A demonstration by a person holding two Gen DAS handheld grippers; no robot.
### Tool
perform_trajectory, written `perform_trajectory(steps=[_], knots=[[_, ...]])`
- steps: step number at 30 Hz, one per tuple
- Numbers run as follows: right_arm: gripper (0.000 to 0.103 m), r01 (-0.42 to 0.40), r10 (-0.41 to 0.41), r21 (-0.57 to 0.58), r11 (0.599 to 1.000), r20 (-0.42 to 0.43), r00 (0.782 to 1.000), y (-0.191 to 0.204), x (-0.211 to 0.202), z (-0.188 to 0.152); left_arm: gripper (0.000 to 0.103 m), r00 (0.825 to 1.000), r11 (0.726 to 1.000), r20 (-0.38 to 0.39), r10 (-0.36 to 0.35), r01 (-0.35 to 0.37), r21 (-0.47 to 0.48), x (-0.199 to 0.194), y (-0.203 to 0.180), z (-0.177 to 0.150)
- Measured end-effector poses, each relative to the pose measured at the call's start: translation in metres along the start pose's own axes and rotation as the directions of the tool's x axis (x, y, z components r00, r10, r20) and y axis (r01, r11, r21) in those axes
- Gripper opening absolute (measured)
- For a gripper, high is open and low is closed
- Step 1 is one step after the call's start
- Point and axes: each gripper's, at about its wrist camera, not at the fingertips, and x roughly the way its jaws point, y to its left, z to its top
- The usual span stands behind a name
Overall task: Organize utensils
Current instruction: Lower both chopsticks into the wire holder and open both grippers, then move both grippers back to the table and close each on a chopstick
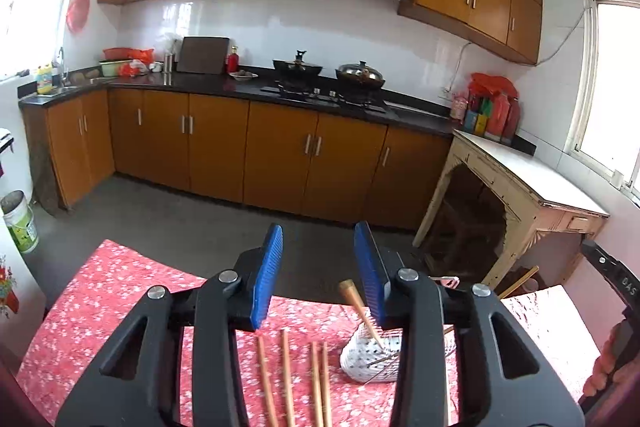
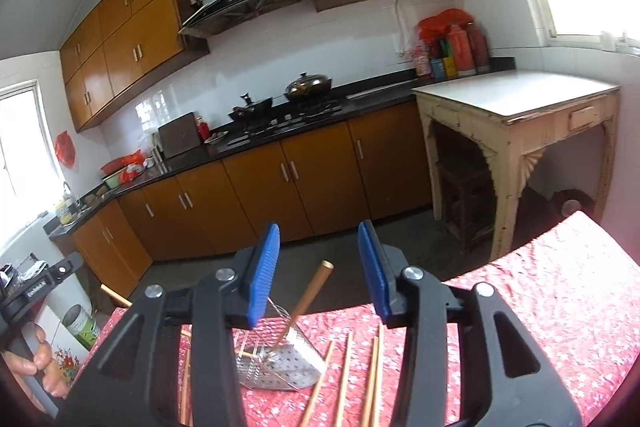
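A perforated metal utensil holder (image 1: 370, 359) lies on a red floral tablecloth (image 1: 112, 299), with a wooden-handled utensil (image 1: 358, 305) sticking up out of it. Several wooden chopsticks (image 1: 286, 375) lie loose on the cloth beside it. My left gripper (image 1: 320, 267) is open and empty, held above the chopsticks and left of the holder. In the right wrist view the holder (image 2: 280, 363) and utensil handle (image 2: 310, 295) sit below my right gripper (image 2: 318, 265), which is open and empty. More chopsticks (image 2: 360, 379) lie right of the holder.
The table's far edge drops to a grey floor (image 1: 160, 211). Orange cabinets with a black counter (image 1: 224, 87) and a stove with pans (image 1: 328, 83) line the far wall. An old cream side table (image 1: 512, 179) stands at the right.
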Motion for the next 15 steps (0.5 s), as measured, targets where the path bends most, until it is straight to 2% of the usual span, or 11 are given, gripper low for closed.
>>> perform_trajectory(steps=[4,8,12,15], knots=[[0.041,0.049,-0.05,-0.017,0.999,-0.031,0.998,-0.015,-0.014,-0.02,0.041,1.0,1.0,0.007,0.016,-0.016,-0.017,-0.017,0.022,-0.01],[0.041,0.079,-0.083,-0.035,0.996,-0.132,0.988,-0.034,-0.012,-0.065,0.046,0.998,0.998,-0.019,0.055,-0.056,-0.019,-0.029,0.048,-0.04],[0.037,0.08,-0.093,-0.052,0.995,-0.303,0.949,-0.048,0.008,-0.129,0.046,0.991,0.997,-0.115,0.072,-0.075,-0.023,-0.021,0.07,-0.084],[0.027,0.061,-0.081,-0.061,0.996,-0.413,0.907,-0.052,0.022,-0.171,0.046,0.976,0.998,-0.209,0.064,-0.068,-0.015,-0.009,0.079,-0.125]])
